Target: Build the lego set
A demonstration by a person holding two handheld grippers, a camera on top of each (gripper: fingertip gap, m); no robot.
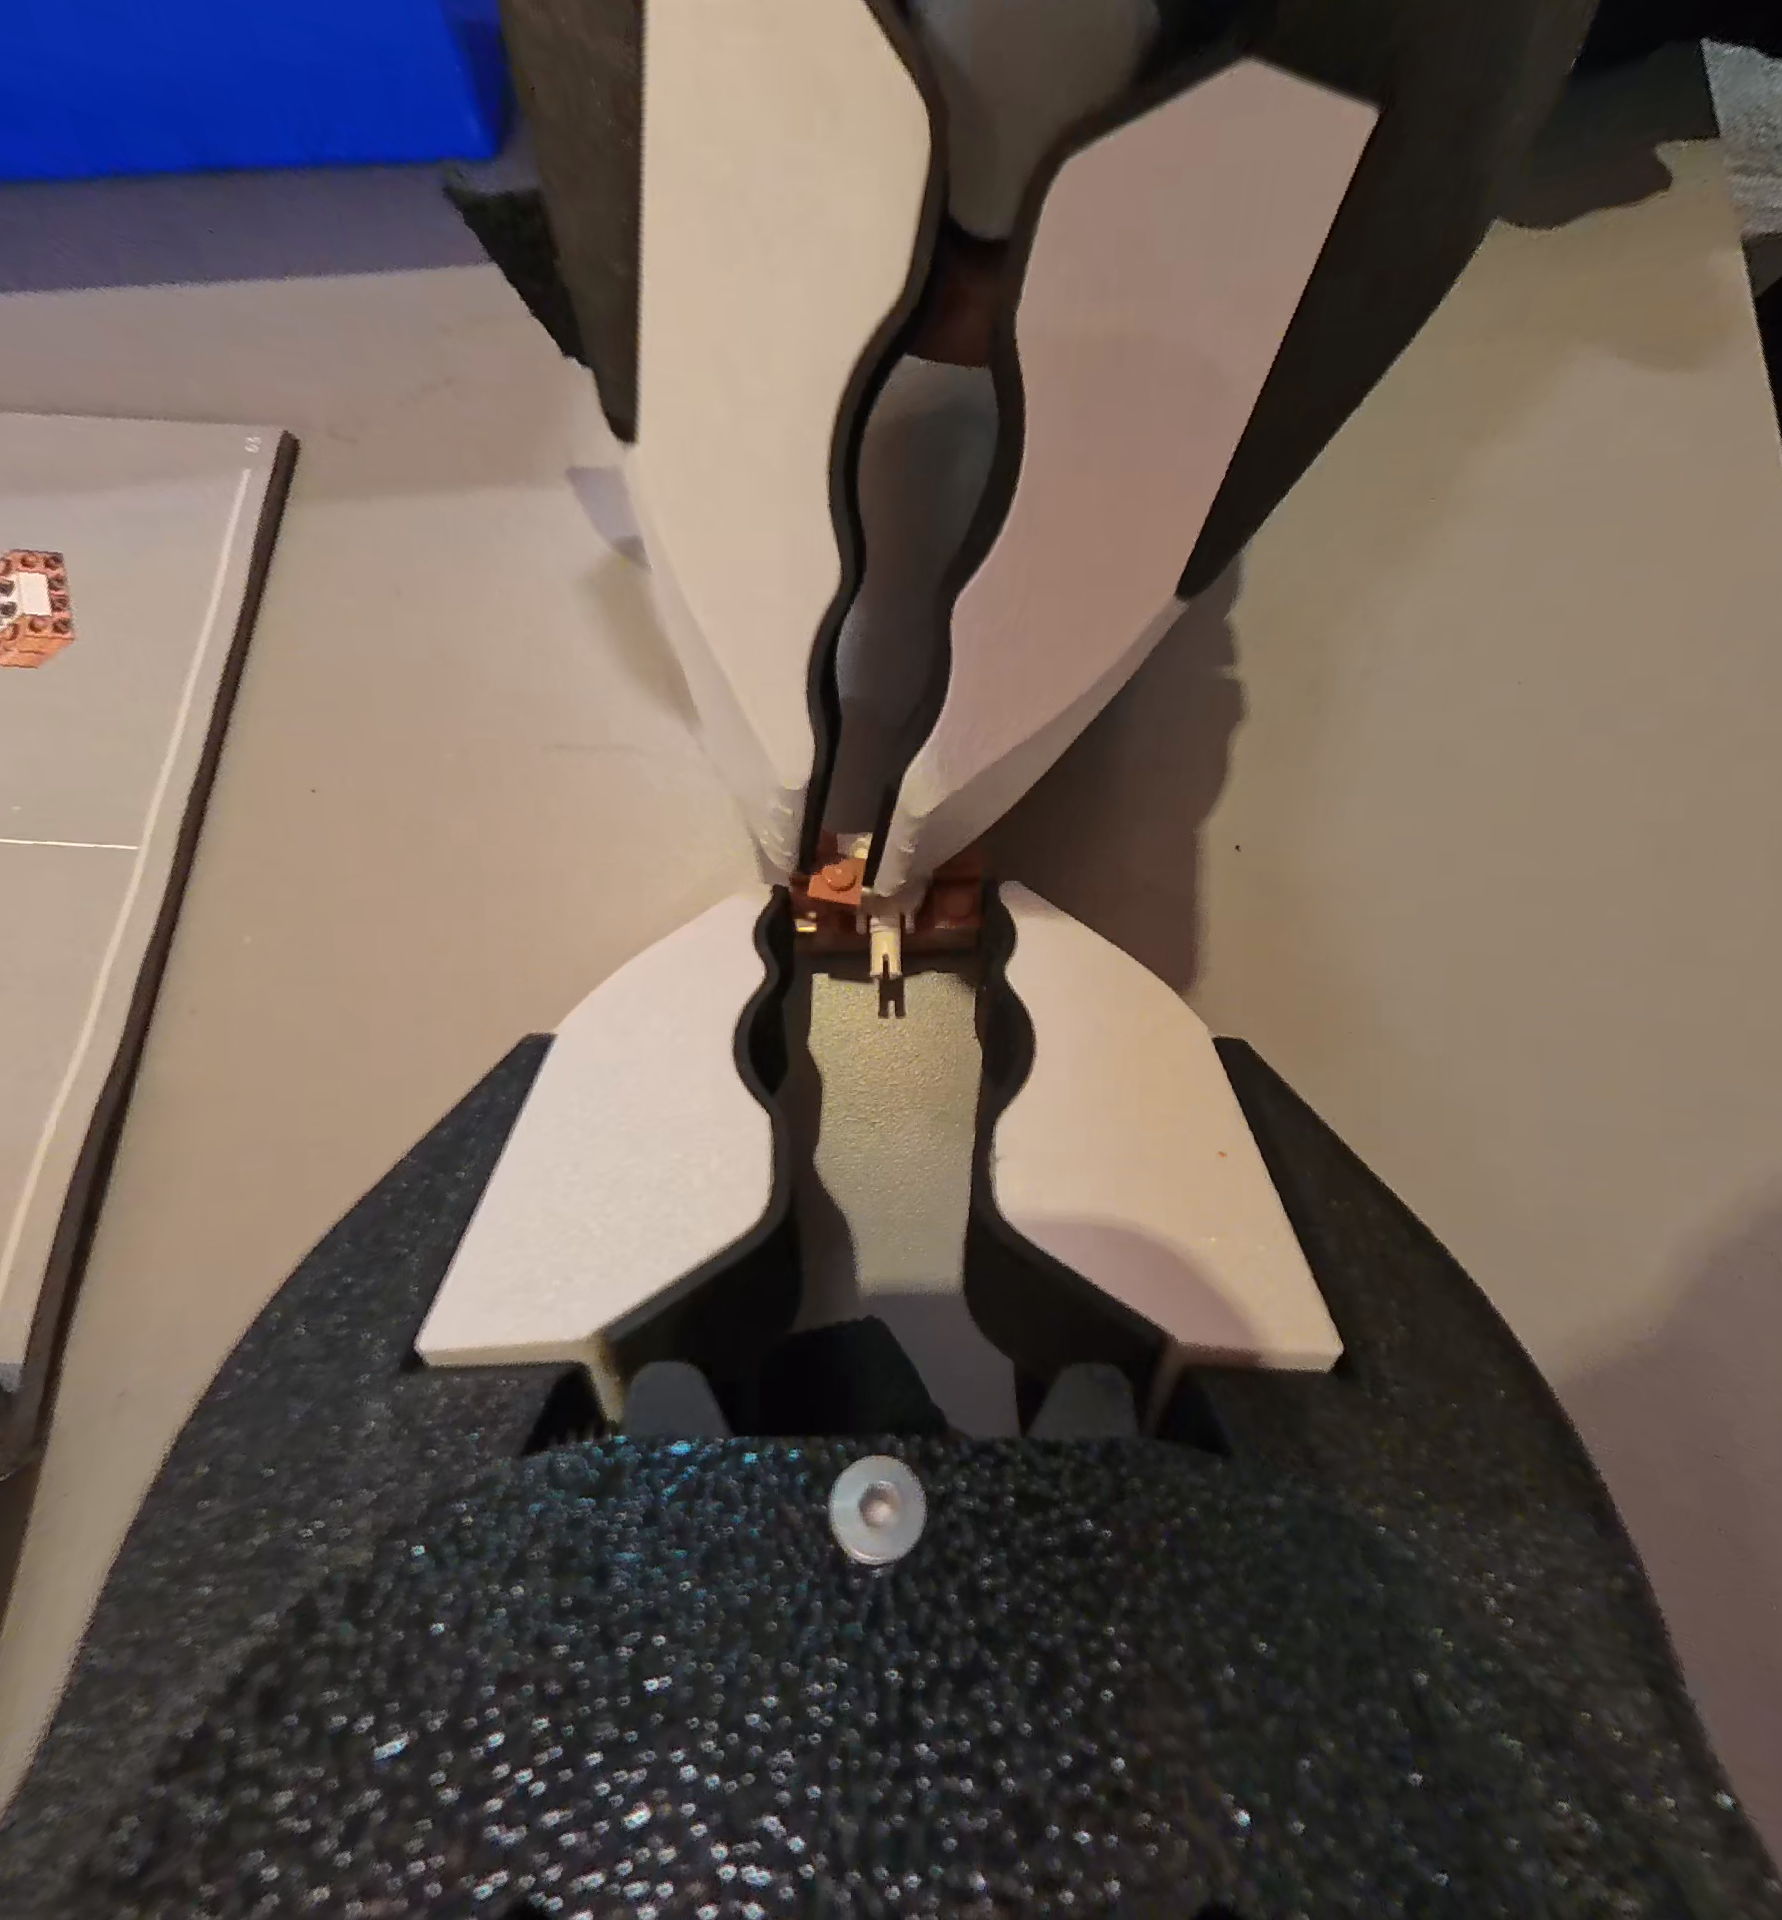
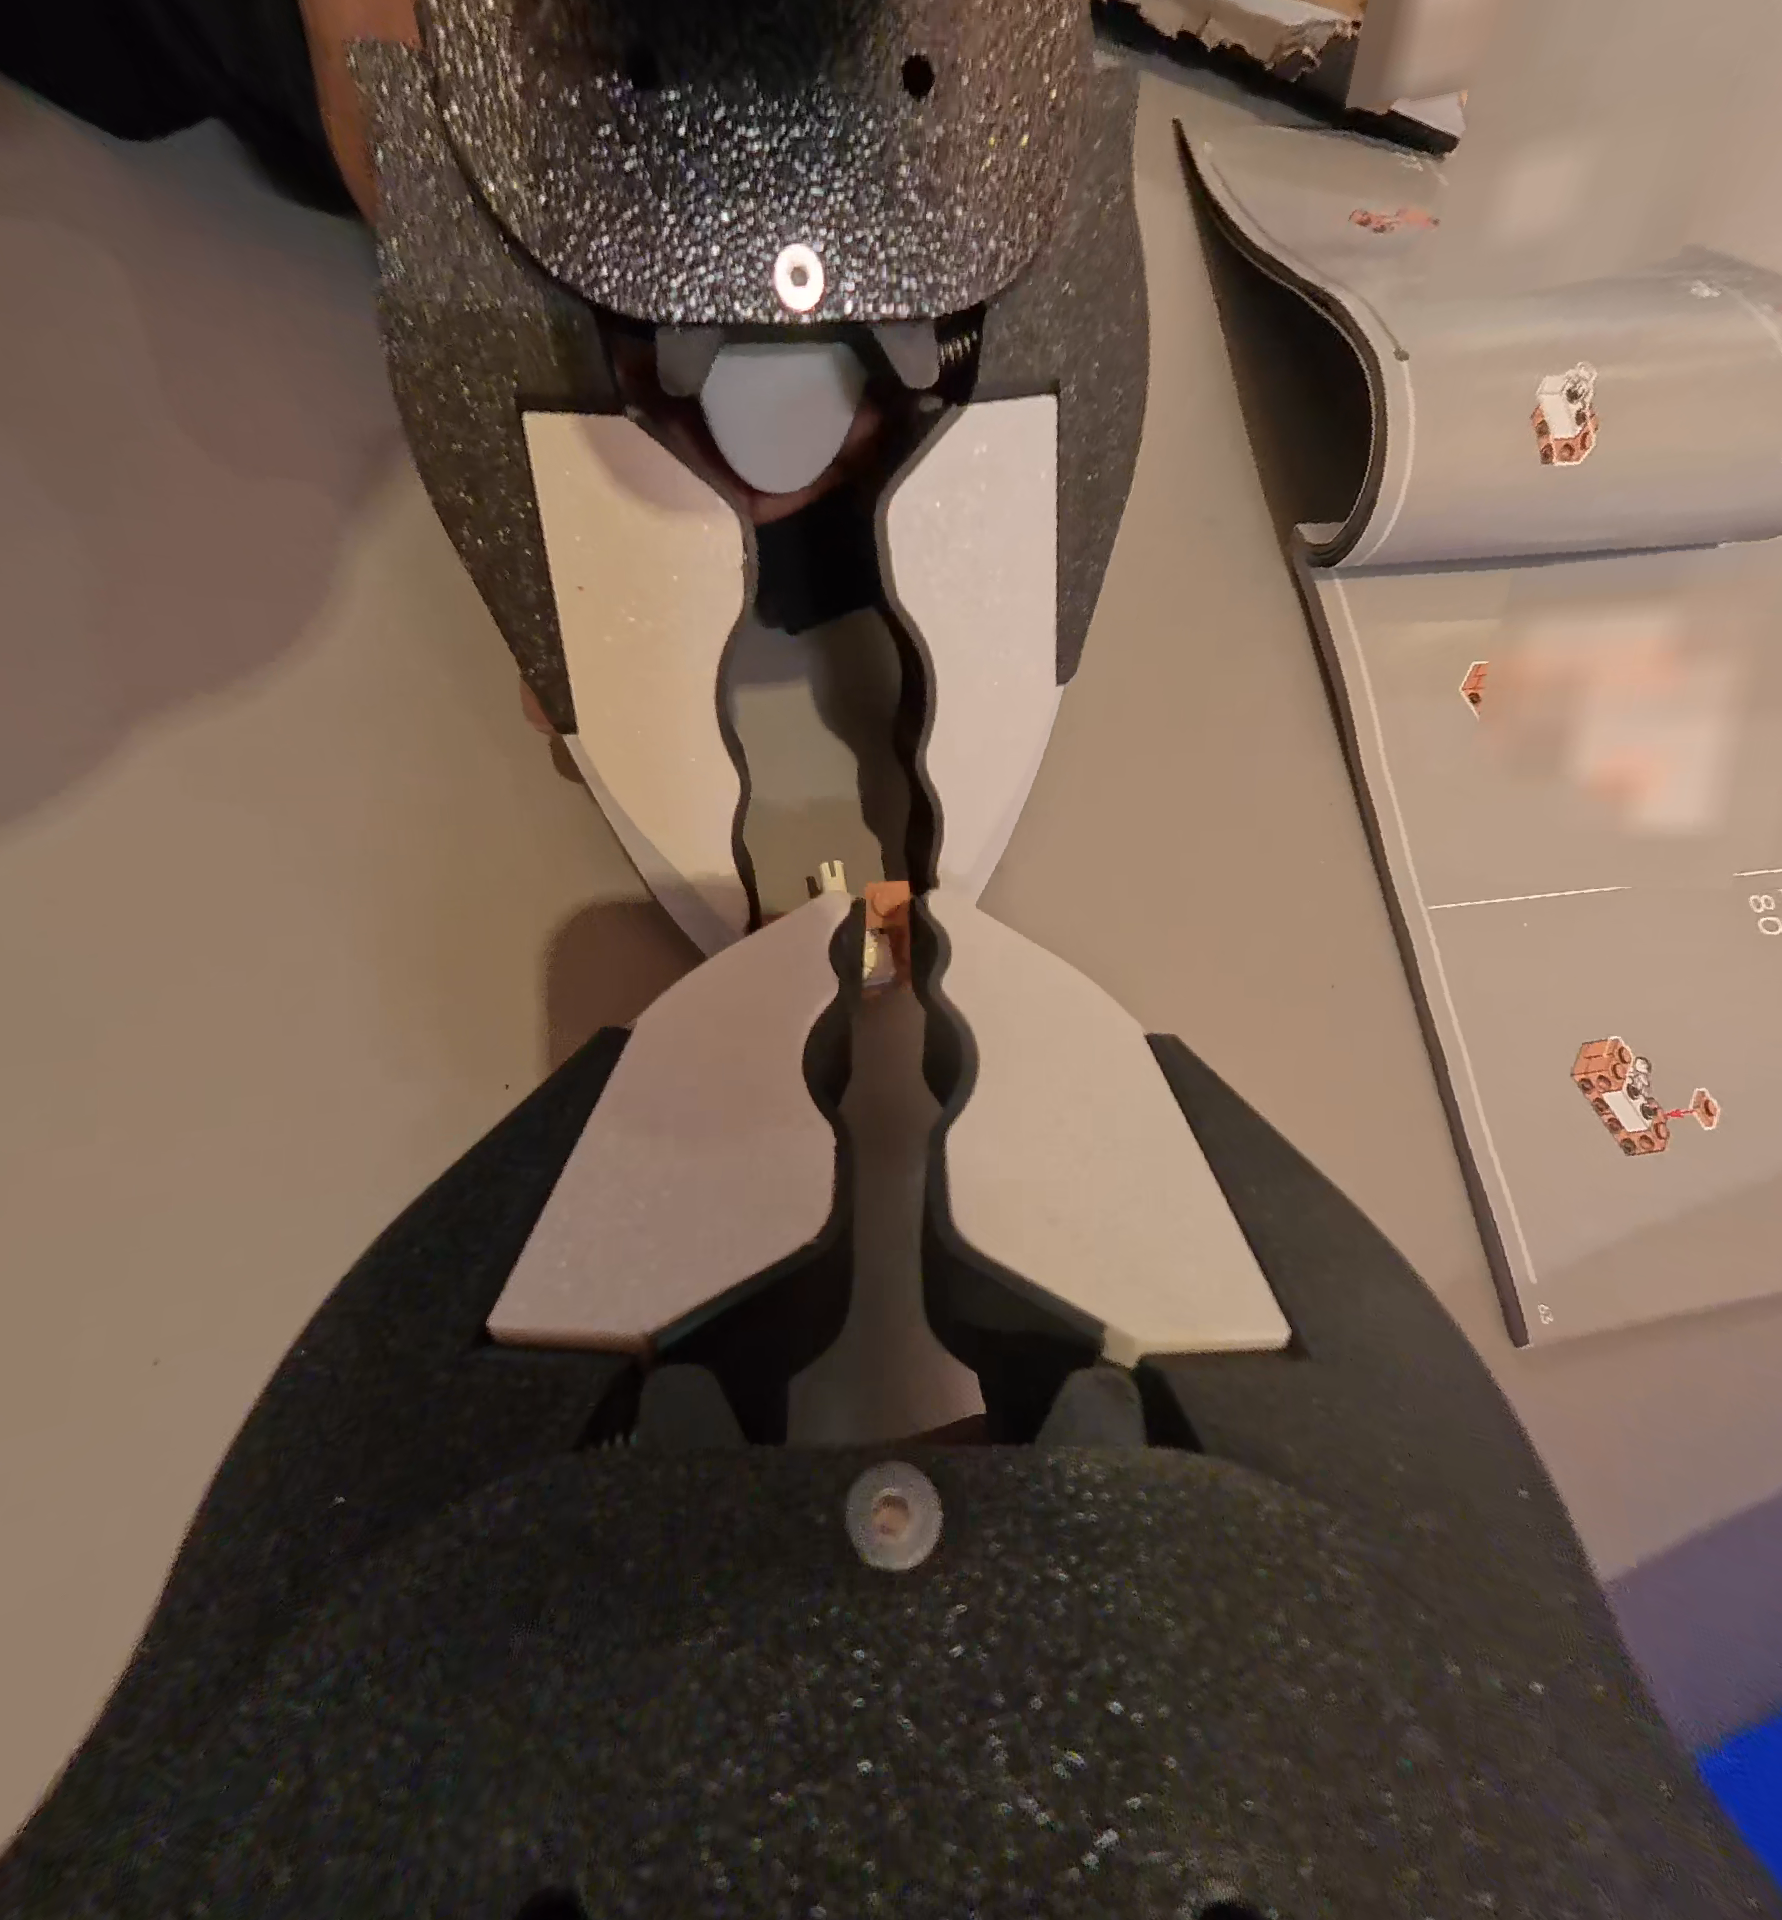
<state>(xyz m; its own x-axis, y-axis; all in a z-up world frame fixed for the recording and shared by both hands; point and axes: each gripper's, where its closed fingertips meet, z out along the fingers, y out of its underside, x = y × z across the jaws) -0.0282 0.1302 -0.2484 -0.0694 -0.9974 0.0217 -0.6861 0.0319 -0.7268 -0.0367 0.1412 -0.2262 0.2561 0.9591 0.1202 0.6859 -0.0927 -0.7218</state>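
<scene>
My left gripper [image 1: 892, 925] is shut on a small brown brick assembly [image 1: 954, 909] with a white pin piece [image 1: 882, 940] sticking out toward the camera. It is held above the grey table [image 1: 1438, 831]. My right gripper [image 1: 845, 852] comes in from the top, tip to tip with the left. It is shut on a small brown one-stud plate [image 1: 833, 883] that rests against the left end of the assembly. In the right wrist view the right gripper [image 2: 887, 920] pinches the brown plate [image 2: 887, 902]. The left gripper [image 2: 835, 883] faces it, with the white pin [image 2: 830, 878] showing.
An open grey instruction booklet [image 1: 87, 831] lies to the left in the left wrist view and shows at the right in the right wrist view [image 2: 1593, 935]. A blue object [image 1: 191, 83] sits at the far left corner. A person's hand is behind the left gripper. Less than 4 cm separates the two grippers' tips.
</scene>
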